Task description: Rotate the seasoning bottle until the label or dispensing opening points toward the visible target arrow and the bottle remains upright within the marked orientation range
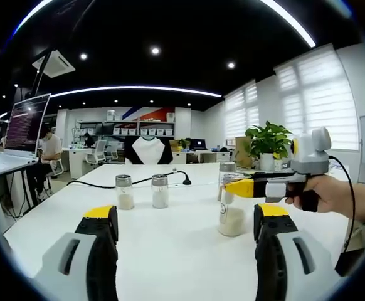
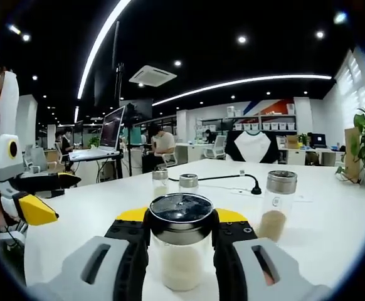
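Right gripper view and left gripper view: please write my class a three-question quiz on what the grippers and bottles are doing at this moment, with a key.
1. True or false: the right gripper is shut on a bottle of white grains.
2. Multiple choice: how many other bottles stand free on the table? A) one B) three C) five
3. Fill in: the left gripper is above the table with its fingers ____ (open or shut).

Key: 1 true; 2 B; 3 open.
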Demonstrator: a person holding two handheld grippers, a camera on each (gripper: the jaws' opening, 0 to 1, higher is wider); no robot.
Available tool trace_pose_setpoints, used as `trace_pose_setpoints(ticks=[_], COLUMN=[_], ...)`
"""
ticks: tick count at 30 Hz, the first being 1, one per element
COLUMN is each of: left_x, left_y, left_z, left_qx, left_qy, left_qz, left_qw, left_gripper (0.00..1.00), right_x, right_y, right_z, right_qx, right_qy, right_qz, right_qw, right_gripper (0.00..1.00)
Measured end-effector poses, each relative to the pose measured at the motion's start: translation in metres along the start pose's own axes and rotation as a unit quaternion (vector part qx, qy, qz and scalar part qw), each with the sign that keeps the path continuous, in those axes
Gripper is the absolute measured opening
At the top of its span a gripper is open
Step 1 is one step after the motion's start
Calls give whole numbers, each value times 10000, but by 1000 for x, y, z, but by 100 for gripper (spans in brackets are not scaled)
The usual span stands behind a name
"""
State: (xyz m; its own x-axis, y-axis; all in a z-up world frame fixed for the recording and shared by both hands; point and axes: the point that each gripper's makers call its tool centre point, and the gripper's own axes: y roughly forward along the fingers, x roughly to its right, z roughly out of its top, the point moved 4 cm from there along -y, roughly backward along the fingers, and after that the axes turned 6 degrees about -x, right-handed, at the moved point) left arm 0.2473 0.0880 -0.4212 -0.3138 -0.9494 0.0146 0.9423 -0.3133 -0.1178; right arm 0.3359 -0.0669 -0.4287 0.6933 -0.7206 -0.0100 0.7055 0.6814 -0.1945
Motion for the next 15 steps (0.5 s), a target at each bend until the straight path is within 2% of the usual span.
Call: trace_pose_setpoints(ticks=[5,15], left_x=[3,3], left_y=[-3,-4], left_z=[7,7], left_qx=[120,98], left_qy=[-27,-17], left_qz=[-51,-71], left_qw=[9999,9999], left_gripper=[95,94], right_x=[-1,0], right_y=[0,0], right_z=[0,-1], right_qx=[-30,-64], right_qy=[-35,34], right_qz=[234,703], right_qw=[9997,9975], right_gripper=[37,37])
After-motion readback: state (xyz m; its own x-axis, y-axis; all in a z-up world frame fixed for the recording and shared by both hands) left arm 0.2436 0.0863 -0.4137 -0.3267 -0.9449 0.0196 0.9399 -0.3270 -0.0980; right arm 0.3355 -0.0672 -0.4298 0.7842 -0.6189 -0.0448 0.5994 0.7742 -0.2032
